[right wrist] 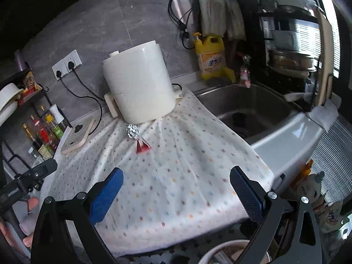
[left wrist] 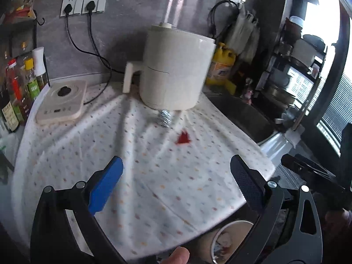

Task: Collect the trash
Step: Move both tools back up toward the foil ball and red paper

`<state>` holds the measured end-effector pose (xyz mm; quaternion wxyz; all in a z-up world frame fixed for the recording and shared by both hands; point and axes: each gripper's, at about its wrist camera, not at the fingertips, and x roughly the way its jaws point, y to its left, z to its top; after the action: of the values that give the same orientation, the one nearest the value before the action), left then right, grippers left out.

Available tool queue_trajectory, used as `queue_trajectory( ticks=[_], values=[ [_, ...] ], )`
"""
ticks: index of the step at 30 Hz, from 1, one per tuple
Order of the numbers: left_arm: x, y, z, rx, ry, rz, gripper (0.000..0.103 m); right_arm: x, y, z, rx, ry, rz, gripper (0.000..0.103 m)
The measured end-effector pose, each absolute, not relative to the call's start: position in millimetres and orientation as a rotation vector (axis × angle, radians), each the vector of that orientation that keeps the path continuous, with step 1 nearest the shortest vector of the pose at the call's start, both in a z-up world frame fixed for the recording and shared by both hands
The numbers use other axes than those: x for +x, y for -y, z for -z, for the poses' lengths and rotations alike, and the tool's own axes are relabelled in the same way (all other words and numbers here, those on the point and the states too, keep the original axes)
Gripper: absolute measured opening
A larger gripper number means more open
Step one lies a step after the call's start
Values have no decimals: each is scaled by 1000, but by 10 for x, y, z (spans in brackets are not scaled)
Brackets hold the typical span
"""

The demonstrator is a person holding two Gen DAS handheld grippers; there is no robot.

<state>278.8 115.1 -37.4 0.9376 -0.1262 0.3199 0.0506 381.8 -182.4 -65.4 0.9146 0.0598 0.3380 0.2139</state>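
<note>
A crumpled foil ball (left wrist: 164,118) lies on the dotted white cloth (left wrist: 154,176) just in front of a white appliance (left wrist: 173,70). A small red wrapper (left wrist: 183,139) lies a little nearer than the ball. Both also show in the right wrist view: foil ball (right wrist: 132,131), red wrapper (right wrist: 142,146). A white bin (left wrist: 228,239) with scraps inside sits below the counter's front edge, also in the right wrist view (right wrist: 233,253). My left gripper (left wrist: 176,173) is open and empty above the cloth. My right gripper (right wrist: 176,182) is open and empty, short of the trash.
A flat white induction plate (left wrist: 62,101) lies at the left, with bottles (left wrist: 19,85) beside it. A steel sink (right wrist: 248,112) is at the right, with a yellow detergent bottle (right wrist: 212,57) behind it. Cables run from wall sockets (left wrist: 83,3).
</note>
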Motion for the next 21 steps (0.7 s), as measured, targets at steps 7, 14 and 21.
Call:
queue_trajectory(
  ticks=[7, 14, 21],
  values=[
    [2944, -1627, 416, -222, -654, -134, 97, 4140, 1225, 745, 101, -706, -452, 95],
    [3062, -2118, 498, -248, -665, -148, 97, 4370, 709, 863, 77, -720, -494, 95],
    [3185, -2526, 618, -265, -686, -144, 97, 4659, 298, 1089, 43, -765, -484, 95]
  ],
)
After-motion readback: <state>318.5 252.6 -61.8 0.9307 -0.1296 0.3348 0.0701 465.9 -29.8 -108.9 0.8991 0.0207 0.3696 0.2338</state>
